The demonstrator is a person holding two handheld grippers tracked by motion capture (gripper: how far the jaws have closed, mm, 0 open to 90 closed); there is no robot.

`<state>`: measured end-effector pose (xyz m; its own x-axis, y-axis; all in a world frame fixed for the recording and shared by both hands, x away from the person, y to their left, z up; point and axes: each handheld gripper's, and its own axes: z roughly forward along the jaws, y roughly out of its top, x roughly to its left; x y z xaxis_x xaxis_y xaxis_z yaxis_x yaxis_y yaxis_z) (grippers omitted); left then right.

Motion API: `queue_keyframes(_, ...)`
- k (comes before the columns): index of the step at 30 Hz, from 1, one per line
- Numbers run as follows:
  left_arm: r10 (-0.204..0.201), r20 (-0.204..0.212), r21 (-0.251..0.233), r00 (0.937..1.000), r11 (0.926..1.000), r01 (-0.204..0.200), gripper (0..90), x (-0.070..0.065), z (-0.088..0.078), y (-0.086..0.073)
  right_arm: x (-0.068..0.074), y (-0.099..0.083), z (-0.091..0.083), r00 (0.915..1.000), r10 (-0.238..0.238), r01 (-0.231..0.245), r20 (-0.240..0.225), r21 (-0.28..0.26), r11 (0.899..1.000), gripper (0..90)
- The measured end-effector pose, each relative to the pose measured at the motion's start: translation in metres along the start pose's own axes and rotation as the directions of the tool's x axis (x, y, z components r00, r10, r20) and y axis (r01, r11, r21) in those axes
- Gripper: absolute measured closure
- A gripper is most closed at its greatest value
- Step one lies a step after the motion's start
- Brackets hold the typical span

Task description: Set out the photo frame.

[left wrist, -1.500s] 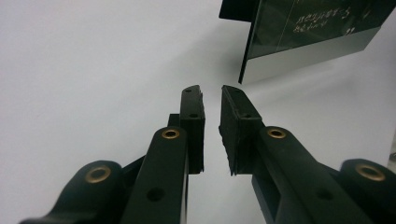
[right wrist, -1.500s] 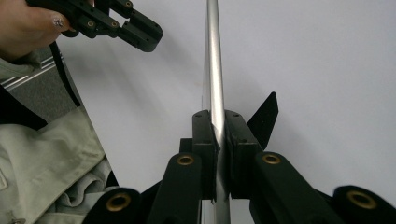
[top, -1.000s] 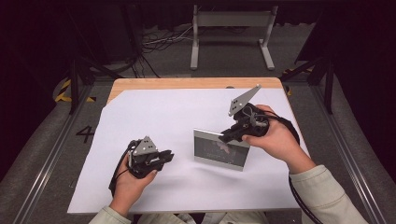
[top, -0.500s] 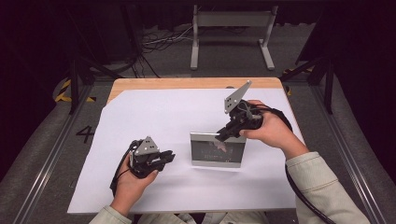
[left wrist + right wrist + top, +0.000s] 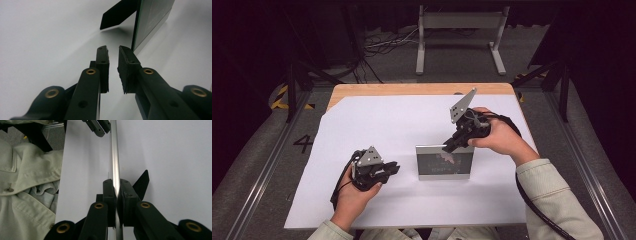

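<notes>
A silver-edged picture frame point(image 5: 444, 165) stands upright on the white sheet point(image 5: 377, 125), right of centre. My right gripper point(image 5: 449, 147) comes down from the upper right and is shut on the frame's top edge. In the right gripper view both pads clamp the thin metal edge point(image 5: 114, 150), and the black prop leg point(image 5: 142, 182) sticks out behind. My left gripper point(image 5: 393, 169) rests on the sheet just left of the frame, pointing at it. Its jaws stand a little apart with nothing between them point(image 5: 113, 53). The frame's side point(image 5: 150, 17) and prop leg point(image 5: 117, 15) lie just ahead.
The white sheet covers most of a wooden table point(image 5: 412, 89) whose far edge shows. A metal stand point(image 5: 459, 30) and cables point(image 5: 387, 42) sit on the floor beyond. A light sleeve point(image 5: 552, 200) and the trailing cable point(image 5: 532, 205) cross the near right corner.
The right hand has moved left and down with the frame in its grip, and the frame now stands squarer on the sheet. The left hand has stayed put.
</notes>
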<state>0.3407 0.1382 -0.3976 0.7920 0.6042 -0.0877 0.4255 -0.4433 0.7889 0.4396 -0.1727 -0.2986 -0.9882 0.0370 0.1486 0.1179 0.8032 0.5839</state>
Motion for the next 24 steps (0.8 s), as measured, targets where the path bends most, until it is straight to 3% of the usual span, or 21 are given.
queue_keyframes(5, 0.000, 0.000, -0.001, 1.0000, 1.0000, 0.000, 78.9, 0.000, 0.001, 0.000, -0.003, -0.004, 0.000, 1.0000, 0.002, -0.002, -0.009, -0.005, 1.000, 84.4)
queue_keyframes(10, 0.001, 0.000, -0.001, 1.0000, 1.0000, -0.001, 78.8, 0.000, 0.001, 0.000, -0.005, -0.008, -0.001, 0.9995, -0.020, 0.020, 0.024, -0.012, 1.000, 82.0)
queue_keyframes(15, -0.002, 0.002, 0.002, 1.0000, 1.0000, 0.002, 78.7, 0.001, 0.001, 0.000, -0.003, -0.007, -0.001, 0.9970, -0.044, 0.046, 0.063, -0.025, 0.999, 72.7)
queue_keyframes(20, 0.001, 0.001, -0.001, 1.0000, 1.0000, -0.001, 78.2, 0.001, 0.001, 0.000, 0.000, -0.007, -0.009, 0.9949, -0.017, 0.024, 0.100, -0.075, 0.997, 57.3)
queue_keyframes(24, -0.007, 0.003, -0.009, 1.0000, 0.9999, 0.007, 77.1, 0.004, -0.003, 0.001, 0.007, -0.008, -0.020, 0.9889, 0.001, 0.016, 0.149, -0.113, 0.993, 50.9)
